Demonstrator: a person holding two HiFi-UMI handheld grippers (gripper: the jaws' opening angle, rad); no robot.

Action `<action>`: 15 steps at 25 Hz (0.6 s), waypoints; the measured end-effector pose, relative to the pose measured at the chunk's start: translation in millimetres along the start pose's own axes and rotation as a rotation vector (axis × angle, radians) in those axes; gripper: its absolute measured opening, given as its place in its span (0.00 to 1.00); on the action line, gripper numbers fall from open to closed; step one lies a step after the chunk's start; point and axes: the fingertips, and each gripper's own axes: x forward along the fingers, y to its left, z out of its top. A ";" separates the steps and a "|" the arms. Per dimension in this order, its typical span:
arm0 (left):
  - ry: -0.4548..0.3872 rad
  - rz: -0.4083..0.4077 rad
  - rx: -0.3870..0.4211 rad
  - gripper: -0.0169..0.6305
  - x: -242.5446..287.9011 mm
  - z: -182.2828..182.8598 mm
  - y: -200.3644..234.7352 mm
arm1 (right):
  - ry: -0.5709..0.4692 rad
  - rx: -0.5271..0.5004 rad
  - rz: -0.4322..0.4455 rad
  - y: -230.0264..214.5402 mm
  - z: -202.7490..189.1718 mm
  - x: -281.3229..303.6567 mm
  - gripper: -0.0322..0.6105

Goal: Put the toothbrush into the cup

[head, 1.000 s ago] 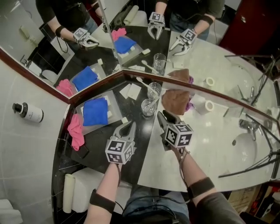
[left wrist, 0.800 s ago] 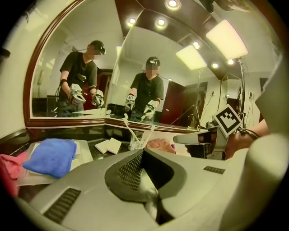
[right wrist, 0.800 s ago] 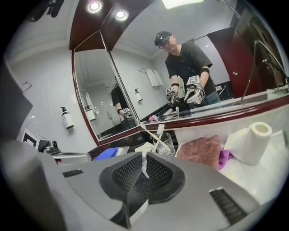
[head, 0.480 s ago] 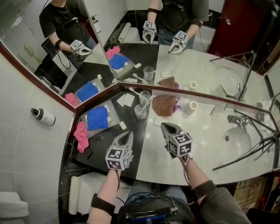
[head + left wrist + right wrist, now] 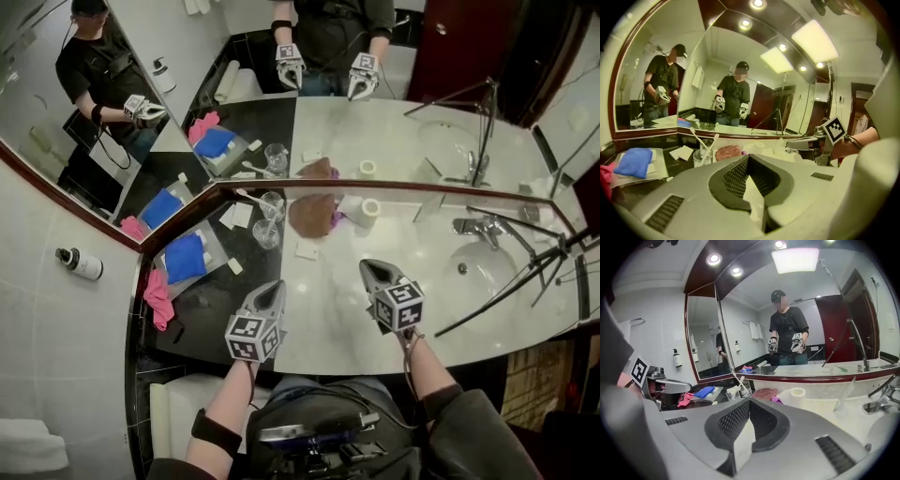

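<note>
Head view: the toothbrush stands slanted in the cup by the mirror. The left gripper and right gripper are well apart from the cup, nearer the person.

Left gripper view: jaws closed, empty; the cup is beyond them.

Right gripper view: jaws closed, empty; the cup is beyond them.
</note>
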 end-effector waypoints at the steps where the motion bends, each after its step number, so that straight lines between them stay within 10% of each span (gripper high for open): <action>1: 0.002 -0.015 0.008 0.03 4.2 0.6 -9.2 | 0.002 -0.003 -0.018 -8.5 -2.4 -9.5 0.08; 15: 0.022 -0.176 0.042 0.03 31.2 0.2 -95.9 | -0.011 0.059 -0.159 -77.8 -31.6 -98.4 0.08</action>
